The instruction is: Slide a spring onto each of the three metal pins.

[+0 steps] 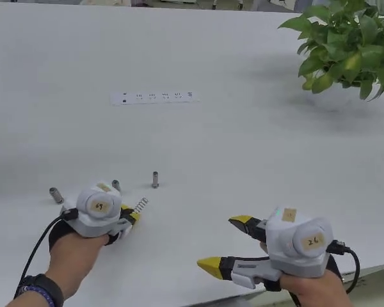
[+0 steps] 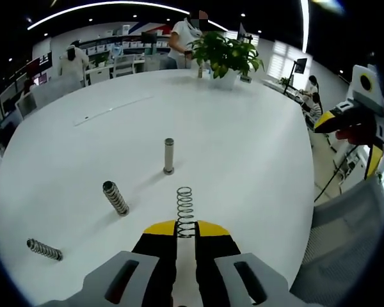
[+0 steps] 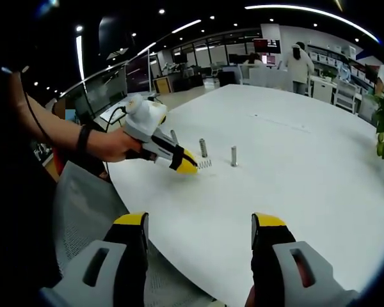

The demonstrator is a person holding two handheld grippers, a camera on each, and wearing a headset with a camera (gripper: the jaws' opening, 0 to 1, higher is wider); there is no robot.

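1. The left gripper (image 1: 133, 216) is at the near left of the white table (image 1: 243, 147). Its jaws are closed on the near end of 1 spring (image 1: 141, 204).
2. The spring sticks out past the yellow tips and points far and slightly right, toward the pins. Its free end is in the air.
3. A bare pin (image 1: 155, 180) stands upright on the table just beyond the spring's free end. There is a gap between the 2.
4. Left of the bare pin is a second pin (image 2: 115, 197) with a spring coiled around it. In the head view it is just beyond the left gripper's body.
5. Farthest left is a third coiled piece (image 1: 56, 195). It looks tilted or lying down, and I cannot tell whether there is a pin inside it.
6. The right gripper (image 1: 225, 244) is at the near right by the table edge, well apart from the pins. Its 2 yellow-tipped jaws are spread wide.
7. A white power strip (image 1: 153, 97) lies flat farther up the table. A leafy plant (image 1: 349, 45) stands at the far right.
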